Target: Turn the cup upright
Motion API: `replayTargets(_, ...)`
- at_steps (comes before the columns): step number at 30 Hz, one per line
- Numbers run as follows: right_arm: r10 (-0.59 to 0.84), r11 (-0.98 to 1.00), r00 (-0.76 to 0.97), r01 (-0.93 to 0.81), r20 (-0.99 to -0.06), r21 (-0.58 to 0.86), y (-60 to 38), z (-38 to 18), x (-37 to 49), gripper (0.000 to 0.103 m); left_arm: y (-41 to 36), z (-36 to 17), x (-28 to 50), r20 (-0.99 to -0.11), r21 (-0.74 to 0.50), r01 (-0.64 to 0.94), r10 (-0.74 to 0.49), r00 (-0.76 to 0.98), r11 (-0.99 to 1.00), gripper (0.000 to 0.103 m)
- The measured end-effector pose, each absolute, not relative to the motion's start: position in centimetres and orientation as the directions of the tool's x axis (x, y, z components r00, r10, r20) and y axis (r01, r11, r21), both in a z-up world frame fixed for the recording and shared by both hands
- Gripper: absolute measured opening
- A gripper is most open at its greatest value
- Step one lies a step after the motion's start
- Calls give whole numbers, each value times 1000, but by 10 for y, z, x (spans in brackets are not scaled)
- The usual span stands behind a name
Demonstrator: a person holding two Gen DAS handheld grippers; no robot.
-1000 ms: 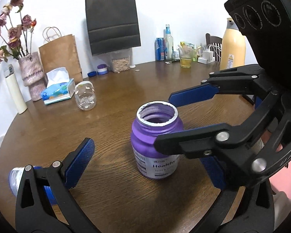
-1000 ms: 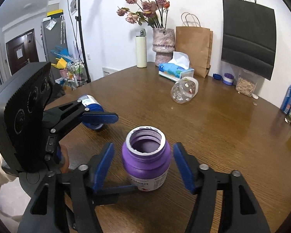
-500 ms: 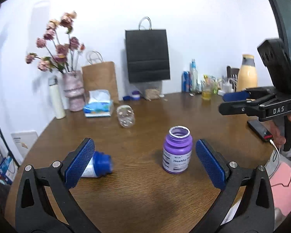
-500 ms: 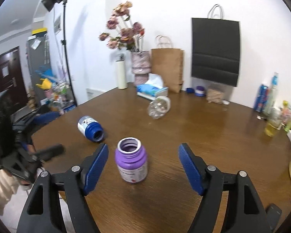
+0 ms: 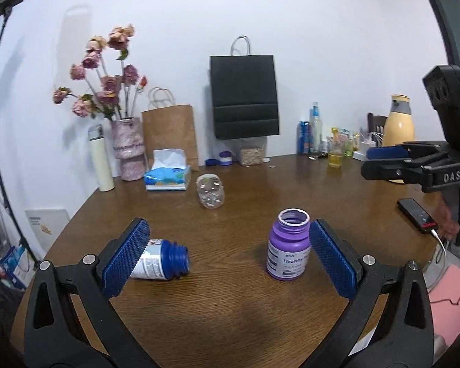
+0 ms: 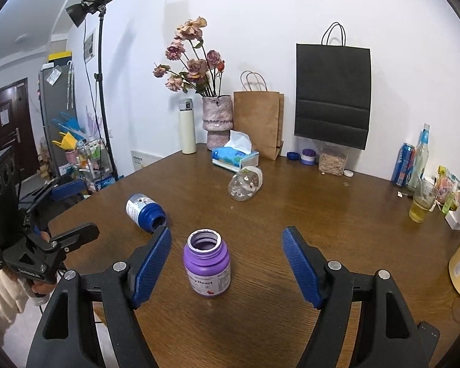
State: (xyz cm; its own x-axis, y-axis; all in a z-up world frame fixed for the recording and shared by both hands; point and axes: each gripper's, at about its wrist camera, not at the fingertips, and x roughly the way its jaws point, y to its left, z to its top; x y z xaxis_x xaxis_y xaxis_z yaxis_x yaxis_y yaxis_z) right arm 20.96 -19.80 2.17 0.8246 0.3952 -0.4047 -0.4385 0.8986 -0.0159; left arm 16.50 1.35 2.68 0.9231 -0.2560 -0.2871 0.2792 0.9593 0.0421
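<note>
Blue bottle (image 5: 161, 260) toppled, clear jar (image 5: 211, 191) toppled

Three bottles: purple bottle (image 6: 207, 265) upright, blue bottle (image 6: 145, 212) and clear bottle (image 6: 244, 183) lying; two paper bags.

Black tongs (image 5: 229, 257) with blue textured pads (image 5: 332, 260), silver screws, cream sleeve (image 6: 3, 291).
</note>
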Motion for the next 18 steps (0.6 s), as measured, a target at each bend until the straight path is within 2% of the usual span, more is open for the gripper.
replayTargets(4,337,926,860,-377,-383,-32,-196,17,190,79,15,31,145,-299,-41,53,-63,952,998,103)
replayTargets(6,331,931,880,-363,-340,-33,-197,12,171,81,17,29,128,-295,-87,9,-34,955,996,103)
replayTargets(8,311,938,895,-343,-319,-45,-194,2,149,86,15,24,104,-281,-89,-34,8,960,995,103)
replayTargets(10,296,946,900,-322,-321,-32,-193,-10,130,86,11,13,73,-265,-66,-128,107,958,990,103)
replayTargets(12,301,950,895,-313,-328,18,-196,-24,109,86,6,2,44,-243,-54,-152,135,961,987,103)
replayTargets(15,303,952,897,-300,-322,61,-199,-50,73,86,-12,-10,5,-186,29,-106,110,976,994,103)
replayTargets(18,334,941,887,-334,-319,57,-199,-61,54,86,-25,-12,-2,-210,68,-31,44,977,997,103)
